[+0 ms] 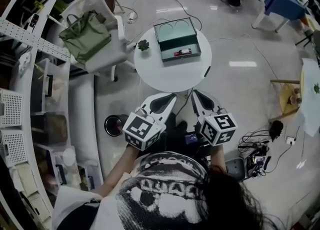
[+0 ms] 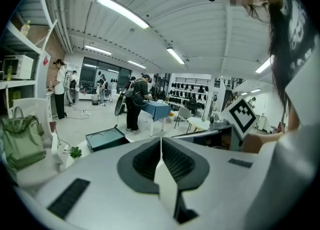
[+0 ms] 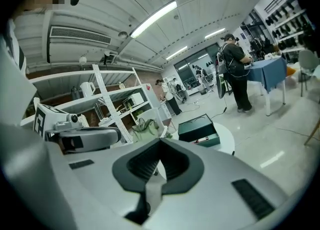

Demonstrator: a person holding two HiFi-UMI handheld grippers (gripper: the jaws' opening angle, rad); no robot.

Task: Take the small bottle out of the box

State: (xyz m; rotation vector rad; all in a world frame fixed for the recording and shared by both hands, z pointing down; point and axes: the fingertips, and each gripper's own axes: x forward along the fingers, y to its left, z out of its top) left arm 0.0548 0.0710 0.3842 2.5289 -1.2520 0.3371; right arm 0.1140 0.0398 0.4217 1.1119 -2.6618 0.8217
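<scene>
**Bottle in the box, my tongs shut and empty**

The small bottle [image 1: 182, 52] lies in the open teal box [image 1: 175, 30], well ahead of my left gripper [image 1: 171, 96] and right gripper [image 1: 195, 94]. The box sits on a round white table [image 1: 165, 76] over glossy floor. I hold both grippers side by side at the table's near edge, jaws closed on nothing.

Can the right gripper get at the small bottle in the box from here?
Probably yes: the box is open, the small bottle lies uncovered, and nothing stands between it and the right gripper. Its jaws are shut and must open first.
</scene>
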